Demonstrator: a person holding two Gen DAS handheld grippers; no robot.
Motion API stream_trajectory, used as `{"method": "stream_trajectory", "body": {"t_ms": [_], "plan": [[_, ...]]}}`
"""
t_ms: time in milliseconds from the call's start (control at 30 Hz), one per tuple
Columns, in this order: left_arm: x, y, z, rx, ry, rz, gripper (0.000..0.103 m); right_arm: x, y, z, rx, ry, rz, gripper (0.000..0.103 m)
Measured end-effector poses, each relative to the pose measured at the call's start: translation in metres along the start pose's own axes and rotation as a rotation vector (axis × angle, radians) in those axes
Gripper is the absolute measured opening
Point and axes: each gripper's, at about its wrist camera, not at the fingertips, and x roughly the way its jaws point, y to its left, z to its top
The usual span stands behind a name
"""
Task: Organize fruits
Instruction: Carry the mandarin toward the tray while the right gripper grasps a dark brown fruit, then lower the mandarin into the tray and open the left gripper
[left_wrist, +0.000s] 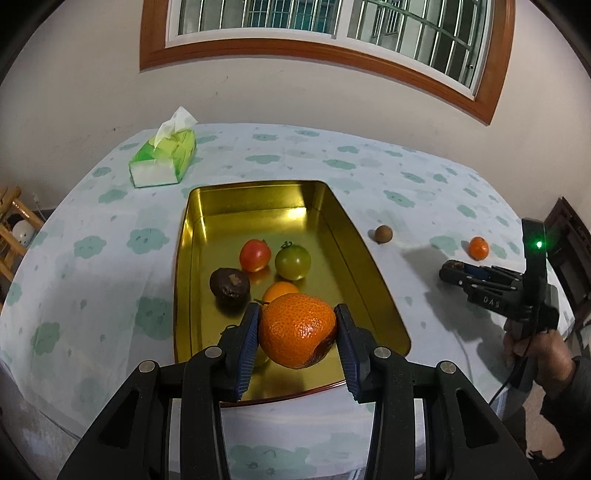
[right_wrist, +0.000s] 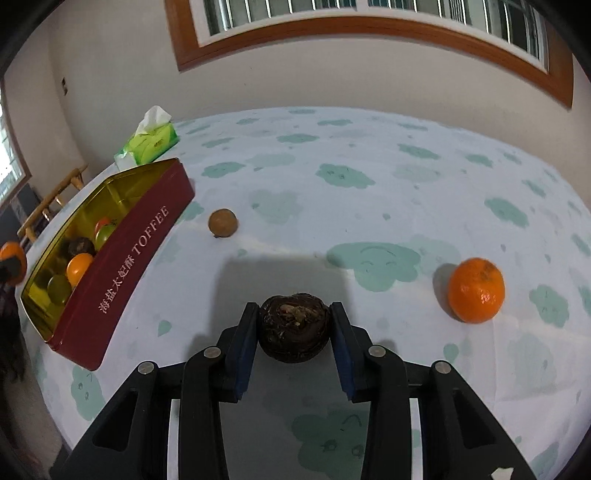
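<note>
The tin (left_wrist: 369, 258) (gold inside) already holds several fruits. The left gripper (left_wrist: 298, 321) grips an orange (left_wrist: 297, 334) above its near end; the next move, I judge, is lowering and letting go. The right gripper (right_wrist: 293, 321) clasps a dark fruit (right_wrist: 293, 326) over the cloth (right_wrist: 369, 184), well apart from the tin.

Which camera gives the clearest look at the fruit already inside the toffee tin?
The left wrist view: it looks down into the tin, showing red tomato, green tomato and a dark fruit. The right wrist view sees the tin side-on, its wall hiding most contents.
</note>
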Motion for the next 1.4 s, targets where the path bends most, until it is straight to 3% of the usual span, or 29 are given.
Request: {"method": "stream_trajectory", "body": {"t_ms": [333,800,1400], "plan": [[0.024,0.004,0.024,0.051,-0.011,0.042,0.041,0.004,-0.003,0.0,0.012,0.014,0.009,0.035],[0.108,0.04,0.09,0.04,0.101,0.177,0.041,0.004,-0.004,0.0,0.023,0.013,0.024,0.035],[0.126,0.04,0.095,0.084,0.107,0.221,0.042,0.004,-0.004,-0.001,0.025,0.012,0.026,0.035]]}}
